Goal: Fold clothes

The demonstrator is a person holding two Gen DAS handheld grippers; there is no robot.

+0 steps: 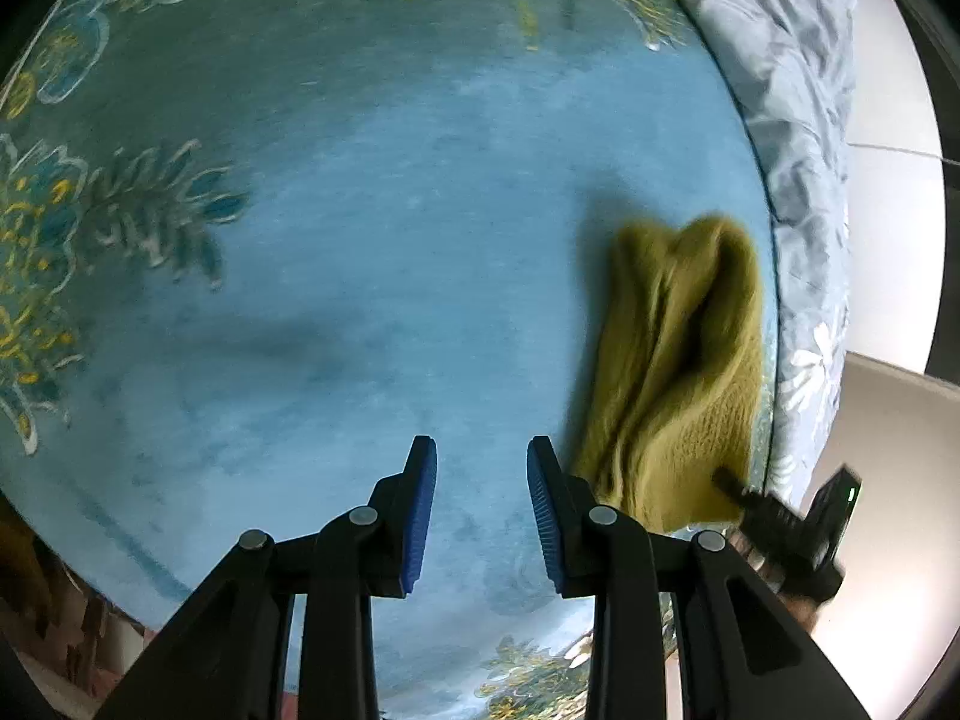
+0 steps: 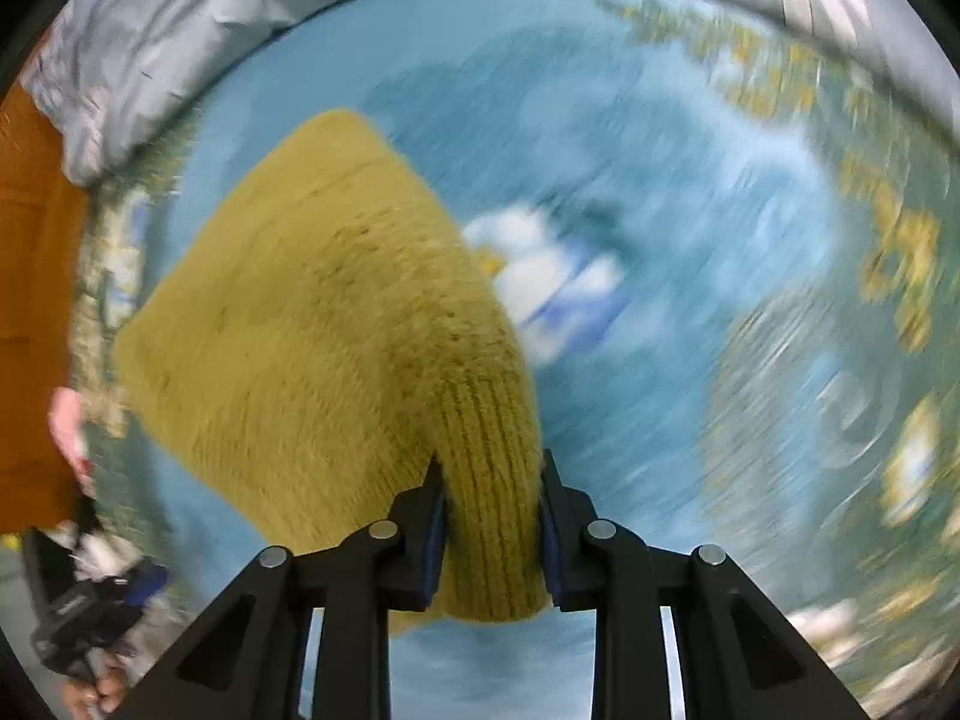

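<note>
Blue floral carpet (image 1: 390,228); right gripper (image 2: 489,480) pinches ribbed olive knit (image 2: 312,324).

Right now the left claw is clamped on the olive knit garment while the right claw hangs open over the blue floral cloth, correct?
Not quite: the sides are swapped. The right wrist view shows the right claw clamped on the olive knit garment. The left wrist view shows the left claw open, holding nothing, over the blue floral cloth.
</note>
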